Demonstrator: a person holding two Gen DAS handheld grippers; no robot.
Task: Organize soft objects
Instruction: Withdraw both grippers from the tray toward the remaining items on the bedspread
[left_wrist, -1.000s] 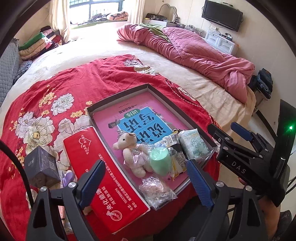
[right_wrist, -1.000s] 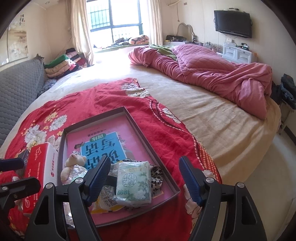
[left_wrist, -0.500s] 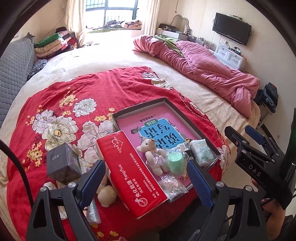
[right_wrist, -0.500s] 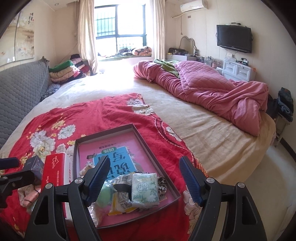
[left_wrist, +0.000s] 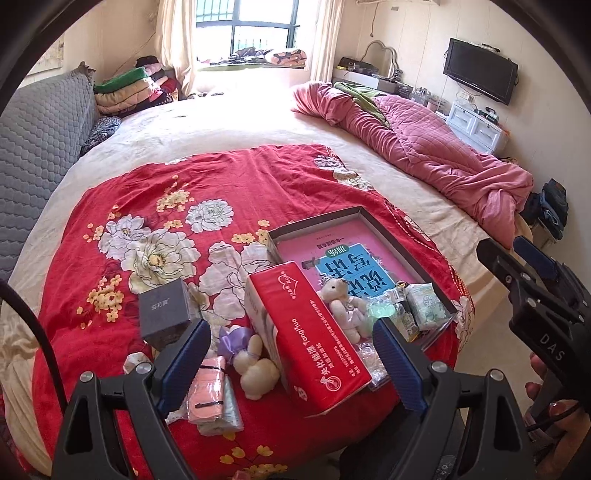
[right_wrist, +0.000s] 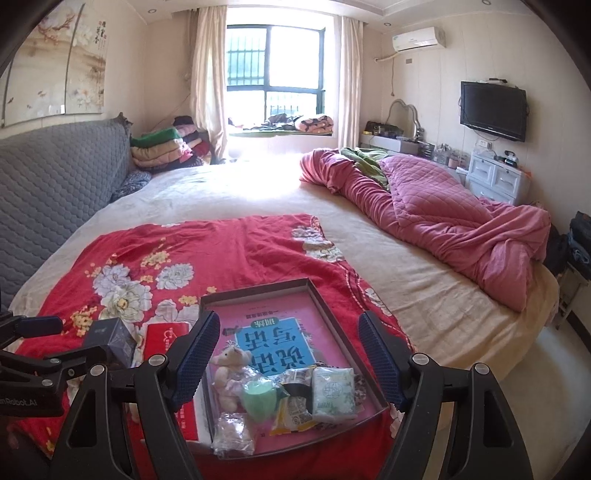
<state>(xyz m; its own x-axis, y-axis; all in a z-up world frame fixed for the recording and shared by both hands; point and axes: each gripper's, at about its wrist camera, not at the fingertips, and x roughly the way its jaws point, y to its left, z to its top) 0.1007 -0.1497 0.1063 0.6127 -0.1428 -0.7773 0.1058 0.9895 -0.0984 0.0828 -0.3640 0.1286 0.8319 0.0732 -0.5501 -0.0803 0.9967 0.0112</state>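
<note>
A shallow grey tray (left_wrist: 369, 216) (right_wrist: 258, 290) with a pink and blue lining lies on the red flowered blanket (left_wrist: 184, 206). In it lie a small teddy bear (left_wrist: 341, 302) (right_wrist: 231, 371), a green soft cup (right_wrist: 258, 398), snack packets (right_wrist: 332, 395) and a clear bag (right_wrist: 234, 434). A red tissue pack (left_wrist: 310, 339) lies along the tray's left edge. A cream plush rabbit (left_wrist: 255, 365) and a pink packet (left_wrist: 208, 387) lie left of it. My left gripper (left_wrist: 291, 365) is open and empty above the pack. My right gripper (right_wrist: 288, 354) is open and empty above the tray.
A dark grey box (left_wrist: 166, 314) stands on the blanket to the left. A crumpled pink quilt (right_wrist: 443, 214) lies on the bed's right side. A grey padded headboard (right_wrist: 55, 177) and folded blankets (right_wrist: 166, 144) are at the left. The bed's edge is just below the tray.
Both grippers have pulled back and up from the tray, so more of the bed and room shows. The objects have not moved. Both grippers stay open.
</note>
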